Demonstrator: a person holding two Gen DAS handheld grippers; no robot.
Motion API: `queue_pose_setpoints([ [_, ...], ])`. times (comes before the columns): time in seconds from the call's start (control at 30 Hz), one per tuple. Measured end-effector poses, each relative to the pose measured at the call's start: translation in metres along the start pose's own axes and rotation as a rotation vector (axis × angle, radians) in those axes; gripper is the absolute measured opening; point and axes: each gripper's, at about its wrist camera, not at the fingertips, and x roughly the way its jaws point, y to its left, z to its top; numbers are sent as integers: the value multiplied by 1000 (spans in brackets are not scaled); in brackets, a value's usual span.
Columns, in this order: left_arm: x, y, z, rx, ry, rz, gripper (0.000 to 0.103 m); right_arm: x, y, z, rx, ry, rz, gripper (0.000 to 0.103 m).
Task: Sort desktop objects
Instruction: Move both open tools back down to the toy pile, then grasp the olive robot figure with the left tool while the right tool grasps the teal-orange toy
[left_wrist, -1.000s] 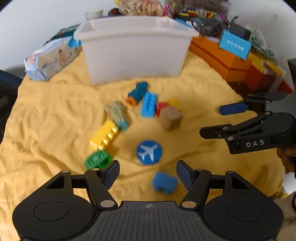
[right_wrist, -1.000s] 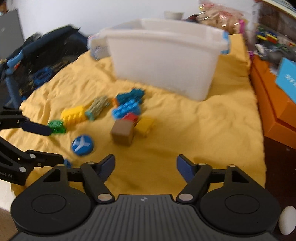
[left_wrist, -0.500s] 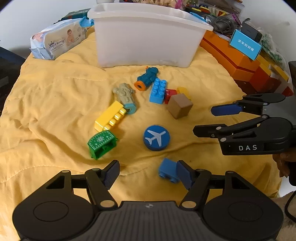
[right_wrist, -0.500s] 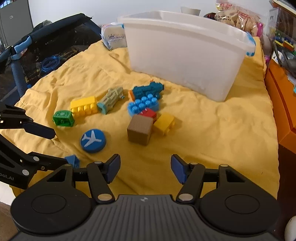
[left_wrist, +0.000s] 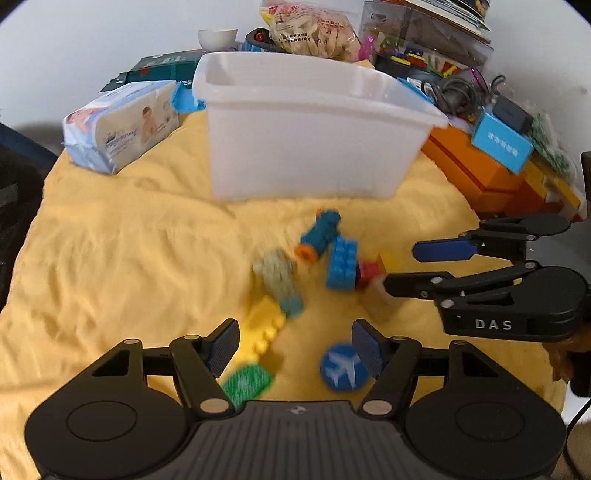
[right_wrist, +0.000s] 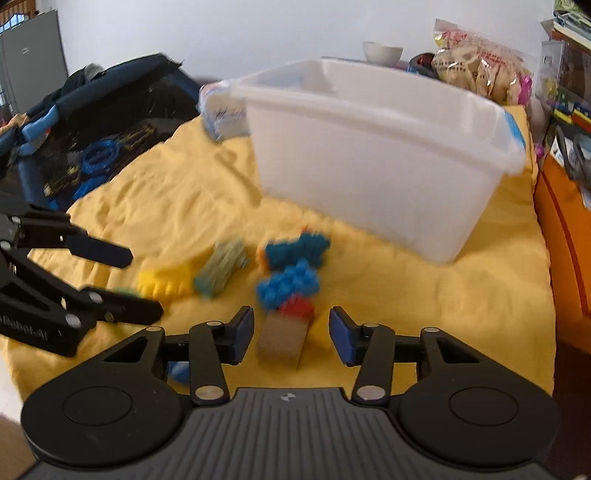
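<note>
The right claw (right_wrist: 291, 334) is closing around the brown cube (right_wrist: 282, 341), which sits between its blue pads on the yellow cloth (right_wrist: 424, 291) without either pad touching it yet. The left claw (left_wrist: 295, 347) stands wide open and holds nothing, above the yellow brick (left_wrist: 260, 332), with the green brick (left_wrist: 245, 382) and the blue airplane disc (left_wrist: 341, 371) near its pads. The blue brick (right_wrist: 288, 286), red brick (right_wrist: 297, 307), teal roller (right_wrist: 299, 247) and grey-green roller (right_wrist: 221, 271) lie clustered before the white plastic bin (right_wrist: 373, 166).
</note>
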Motion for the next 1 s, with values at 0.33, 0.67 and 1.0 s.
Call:
queue_pose_setpoints([
  [0.33,32,-3,23,41,11,18,71,65,-22,43,343,121,43,51],
  [0.67,38,16,24,5,32,21,71,91,-11,49,245,84,55,42],
  [1.0,79,15,40,-108,159,-55,42,19,-24,26,83,-1,-83,42],
])
